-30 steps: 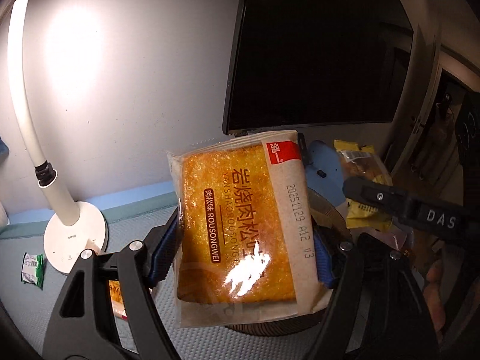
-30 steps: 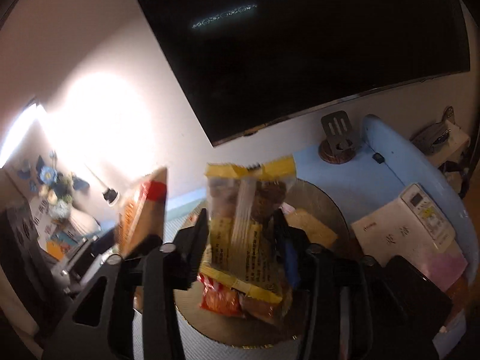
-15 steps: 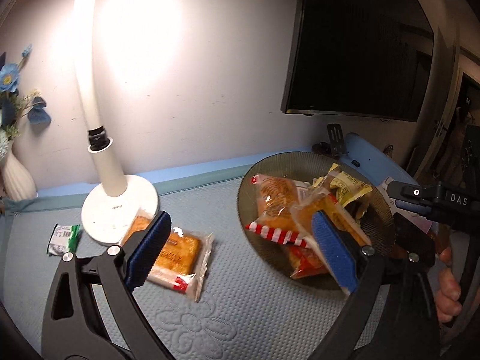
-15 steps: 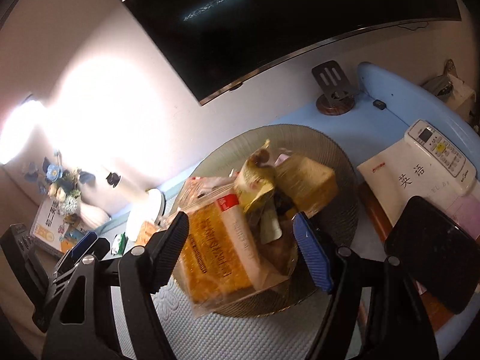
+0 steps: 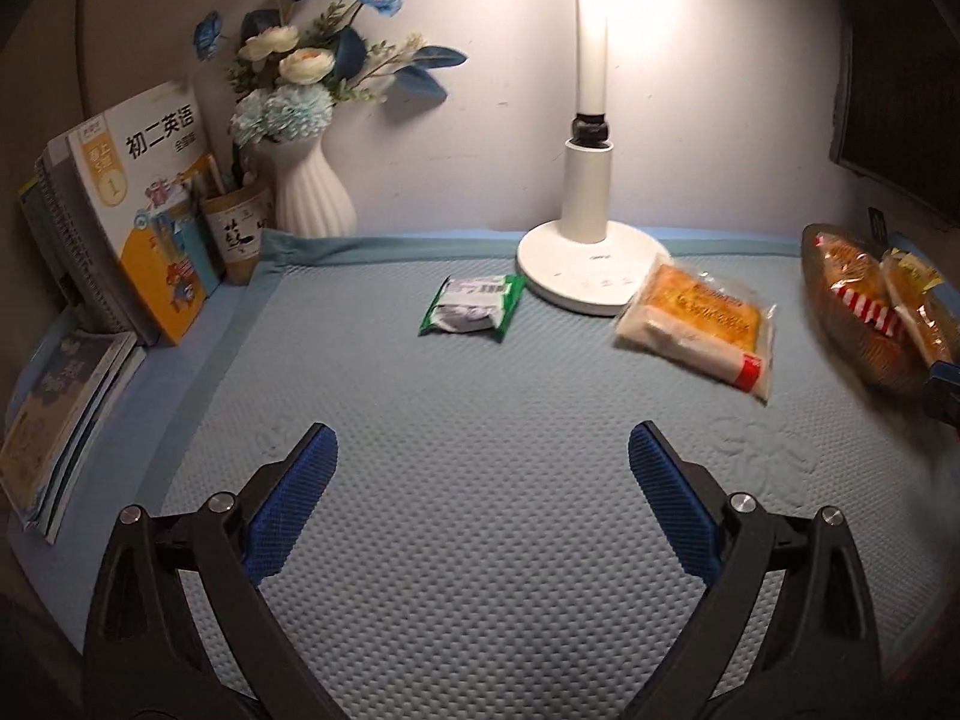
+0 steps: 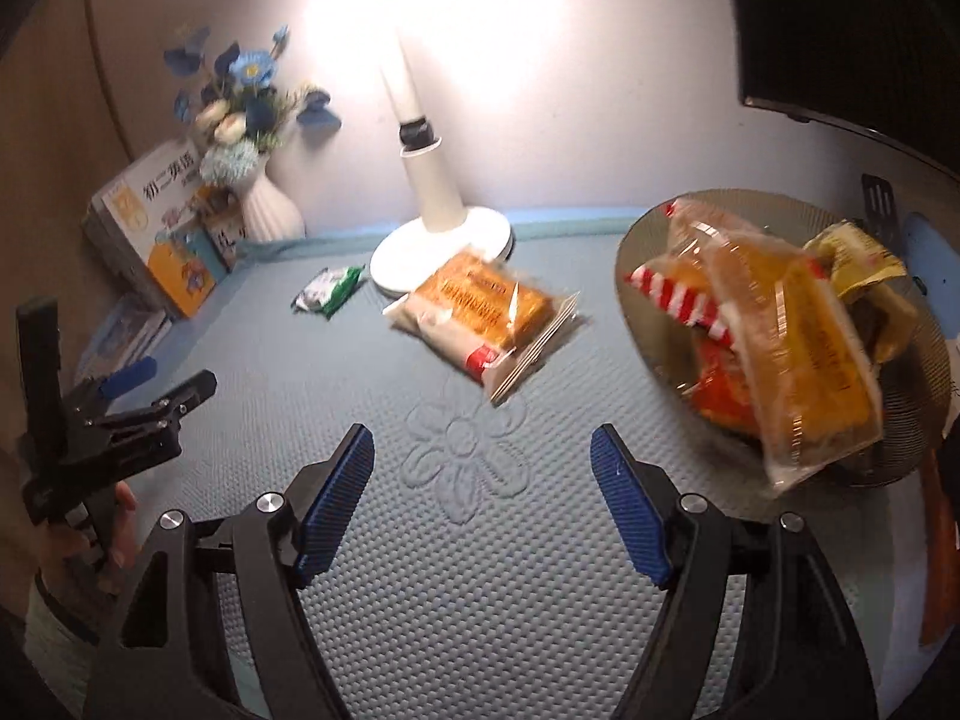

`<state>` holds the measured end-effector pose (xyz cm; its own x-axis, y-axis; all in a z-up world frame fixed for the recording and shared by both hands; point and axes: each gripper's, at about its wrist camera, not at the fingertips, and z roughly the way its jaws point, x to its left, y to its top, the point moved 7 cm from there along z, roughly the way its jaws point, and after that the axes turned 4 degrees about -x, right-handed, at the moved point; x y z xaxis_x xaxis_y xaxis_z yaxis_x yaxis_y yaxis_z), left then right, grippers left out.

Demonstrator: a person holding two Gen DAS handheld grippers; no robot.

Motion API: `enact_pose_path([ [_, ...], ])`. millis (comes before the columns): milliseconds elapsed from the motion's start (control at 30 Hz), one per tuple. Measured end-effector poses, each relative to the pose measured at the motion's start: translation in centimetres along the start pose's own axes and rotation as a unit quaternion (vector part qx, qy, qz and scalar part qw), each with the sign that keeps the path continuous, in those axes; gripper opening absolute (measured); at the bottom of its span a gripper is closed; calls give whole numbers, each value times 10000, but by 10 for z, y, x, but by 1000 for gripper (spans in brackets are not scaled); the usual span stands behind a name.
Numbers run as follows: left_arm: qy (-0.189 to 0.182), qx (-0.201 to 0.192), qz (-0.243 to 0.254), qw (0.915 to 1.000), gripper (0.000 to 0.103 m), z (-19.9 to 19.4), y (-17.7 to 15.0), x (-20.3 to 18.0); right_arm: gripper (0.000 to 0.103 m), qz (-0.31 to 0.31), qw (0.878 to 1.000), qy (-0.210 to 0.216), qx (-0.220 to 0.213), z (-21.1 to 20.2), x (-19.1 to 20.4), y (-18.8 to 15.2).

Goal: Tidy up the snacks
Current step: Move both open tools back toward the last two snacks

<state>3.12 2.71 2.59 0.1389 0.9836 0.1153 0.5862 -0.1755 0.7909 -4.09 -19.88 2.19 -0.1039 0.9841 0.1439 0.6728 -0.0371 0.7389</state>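
Both tongs — left and right — gape empty over the dimpled mat. A crinkly cake packet touches the round lamp base.

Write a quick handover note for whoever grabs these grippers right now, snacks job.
Left gripper: open, empty, over the blue mat.
Right gripper: open, empty, over the mat beside the dish.
Done: several packets are piled in the glass dish, one large orange packet overhanging its near rim.
Left: the orange bread packet against the lamp base, and the green packet to its left, both on the mat.
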Motion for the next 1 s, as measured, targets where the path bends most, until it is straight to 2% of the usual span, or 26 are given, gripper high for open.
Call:
enact_pose_path([
  [100, 643, 92, 136, 9978, 97, 20, -26, 19, 87, -342, 9992, -208, -1, 26, 10, -12],
  [133, 690, 160, 116, 9974, 97, 24, -34, 22, 88, -381, 9988, -288, 53, 34, 10, -16],
  [233, 620, 493, -95, 9968, 97, 39, -51, 29, 88, -381, 9980, -396, 316, 54, 4, -30],
  [300, 645, 491, -95, 9967, 97, 40, -49, 30, 88, -288, 9972, -426, 545, 63, -1, -36],
  [500, 765, 549, 97, 9955, 97, 41, -50, 25, 93, -253, 9963, -516, 632, 69, -4, -36],
  [667, 771, 610, 108, 9951, 98, 42, -52, 25, 95, -275, 9968, -416, 619, 68, -1, -35],
  [767, 586, 784, -20, 9952, 97, 43, -51, 28, 95, -201, 9968, -126, 768, 61, 0, -32],
  [833, 231, 1020, -168, 9944, 97, 39, -46, 29, 95, -349, 9959, -16, 830, 54, 5, -18],
  [933, -210, 1114, -199, 9934, 97, 26, -13, 29, 98, -739, 9947, -25, 714, 46, 16, 19],
  [1000, -649, 1315, -399, 9884, 97, 26, 14, 27, 98, -950, 9930, -134, 694, 56, 21, 45],
])
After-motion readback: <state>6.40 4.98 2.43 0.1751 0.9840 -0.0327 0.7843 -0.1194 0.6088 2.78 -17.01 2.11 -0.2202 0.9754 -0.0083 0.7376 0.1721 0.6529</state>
